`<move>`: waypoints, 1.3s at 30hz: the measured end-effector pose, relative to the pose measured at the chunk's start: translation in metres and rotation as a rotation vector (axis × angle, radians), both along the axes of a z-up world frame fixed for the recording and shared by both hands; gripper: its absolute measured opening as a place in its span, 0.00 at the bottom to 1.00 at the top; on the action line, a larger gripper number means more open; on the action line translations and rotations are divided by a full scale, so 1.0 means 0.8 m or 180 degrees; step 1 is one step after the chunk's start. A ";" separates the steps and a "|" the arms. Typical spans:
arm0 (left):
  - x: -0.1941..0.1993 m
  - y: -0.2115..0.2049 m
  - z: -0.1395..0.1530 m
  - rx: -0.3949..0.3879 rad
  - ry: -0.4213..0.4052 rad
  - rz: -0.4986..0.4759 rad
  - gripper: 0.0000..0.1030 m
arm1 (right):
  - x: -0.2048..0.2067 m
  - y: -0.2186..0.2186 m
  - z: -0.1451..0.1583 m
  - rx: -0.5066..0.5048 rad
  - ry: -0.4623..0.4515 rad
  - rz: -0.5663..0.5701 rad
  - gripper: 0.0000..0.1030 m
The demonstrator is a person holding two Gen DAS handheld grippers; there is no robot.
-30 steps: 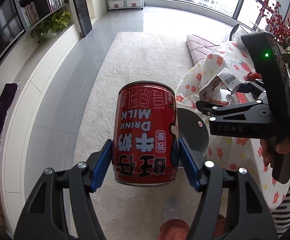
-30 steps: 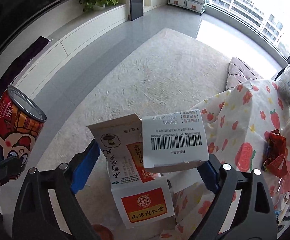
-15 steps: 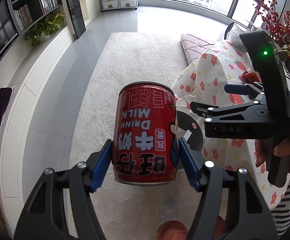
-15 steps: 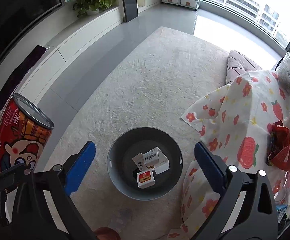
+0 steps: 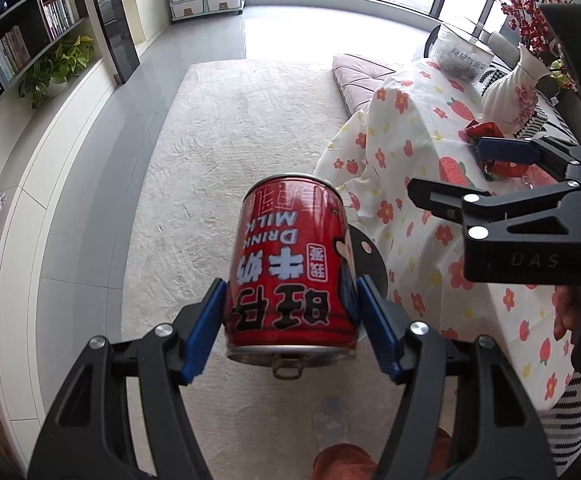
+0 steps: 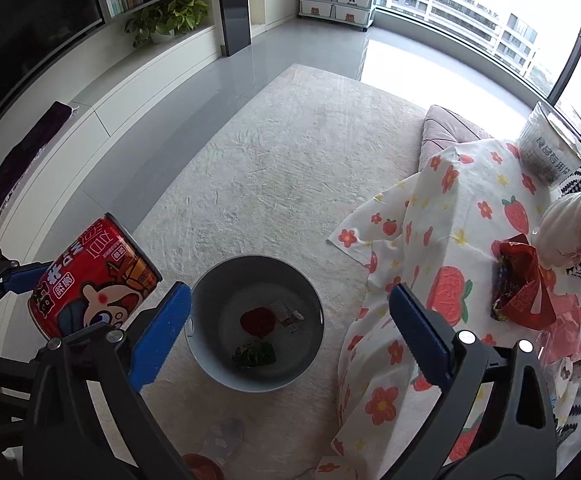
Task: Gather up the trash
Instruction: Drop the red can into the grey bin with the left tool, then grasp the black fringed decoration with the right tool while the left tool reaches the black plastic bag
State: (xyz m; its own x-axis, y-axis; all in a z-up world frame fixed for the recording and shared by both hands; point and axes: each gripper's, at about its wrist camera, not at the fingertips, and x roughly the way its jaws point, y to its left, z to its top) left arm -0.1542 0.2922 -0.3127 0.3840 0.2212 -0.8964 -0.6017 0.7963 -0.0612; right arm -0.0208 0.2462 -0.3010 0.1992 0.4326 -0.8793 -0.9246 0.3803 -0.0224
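A red milk-drink can (image 5: 290, 264) hangs upside down in the air, and my left gripper (image 5: 290, 292) is shut on its sides. From the right wrist view the can (image 6: 90, 280) is left of the grey bin (image 6: 318, 308), tilted toward it. The bin stands on the carpet and holds a red scrap (image 6: 256, 320), a small white carton (image 6: 288, 314) and a green wrapper (image 6: 254, 354). My right gripper (image 6: 290, 294) hovers above the bin, open wide, with nothing between its fingers. In the left wrist view the right gripper (image 5: 442, 164) is at the right, over the table edge.
A table under a flowered cloth (image 6: 450, 240) stands right of the bin, with a red wrapper (image 6: 522, 288), a white vase (image 6: 570, 232) and a clear bag (image 6: 550, 156) on it. A person's socked foot (image 5: 330, 420) is on the beige carpet (image 6: 290, 160). Shelves line the left wall.
The white carton left my right gripper and dropped into the bin, and its jaws opened wide. My left gripper carried the can closer to the bin.
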 end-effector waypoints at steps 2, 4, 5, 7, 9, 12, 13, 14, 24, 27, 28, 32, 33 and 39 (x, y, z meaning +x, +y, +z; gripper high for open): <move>0.015 -0.003 -0.009 -0.0026 -0.0014 -0.0083 0.64 | 0.008 -0.011 0.002 -0.0017 -0.0014 -0.0056 0.93; 0.029 -0.004 -0.020 -0.0063 -0.0033 -0.0137 0.65 | 0.015 -0.021 0.003 -0.0034 -0.0023 -0.0116 0.93; 0.036 -0.004 -0.024 -0.0072 -0.0040 -0.0169 0.65 | 0.018 -0.027 0.003 -0.0044 -0.0024 -0.0148 0.93; 0.050 -0.004 -0.034 -0.0051 0.0007 -0.0215 0.65 | 0.025 -0.038 0.002 -0.0065 -0.0022 -0.0216 0.93; 0.059 -0.003 -0.041 -0.0061 0.0042 -0.0238 0.65 | 0.032 -0.048 0.000 -0.0082 -0.0010 -0.0286 0.93; 0.066 -0.002 -0.043 -0.0089 0.0068 -0.0258 0.65 | 0.038 -0.062 -0.003 -0.0106 0.0006 -0.0387 0.93; 0.067 -0.004 -0.043 -0.0083 0.0077 -0.0279 0.65 | 0.041 -0.067 -0.004 -0.0107 0.0015 -0.0420 0.93; 0.068 -0.006 -0.042 -0.0078 0.0090 -0.0304 0.65 | 0.043 -0.071 -0.005 -0.0110 0.0027 -0.0452 0.93; 0.101 -0.059 -0.022 -0.0026 0.0135 -0.0685 0.70 | 0.072 -0.138 -0.004 -0.0115 0.0063 -0.0870 0.93; 0.121 -0.085 -0.012 -0.0017 0.0083 -0.0839 0.70 | 0.086 -0.172 -0.002 -0.0138 0.0048 -0.1051 0.93; 0.129 -0.095 -0.009 -0.0010 0.0064 -0.0892 0.70 | 0.092 -0.184 -0.002 -0.0150 0.0038 -0.1108 0.93; 0.162 -0.134 0.003 -0.0011 -0.0020 -0.1100 0.70 | 0.116 -0.238 0.002 -0.0188 -0.0003 -0.1367 0.93; 0.171 -0.144 0.005 -0.0006 -0.0037 -0.1152 0.70 | 0.123 -0.251 0.003 -0.0193 -0.0012 -0.1435 0.93; 0.221 -0.207 0.014 0.0016 -0.0092 -0.1479 0.70 | 0.164 -0.339 0.009 -0.0211 -0.0085 -0.1877 0.93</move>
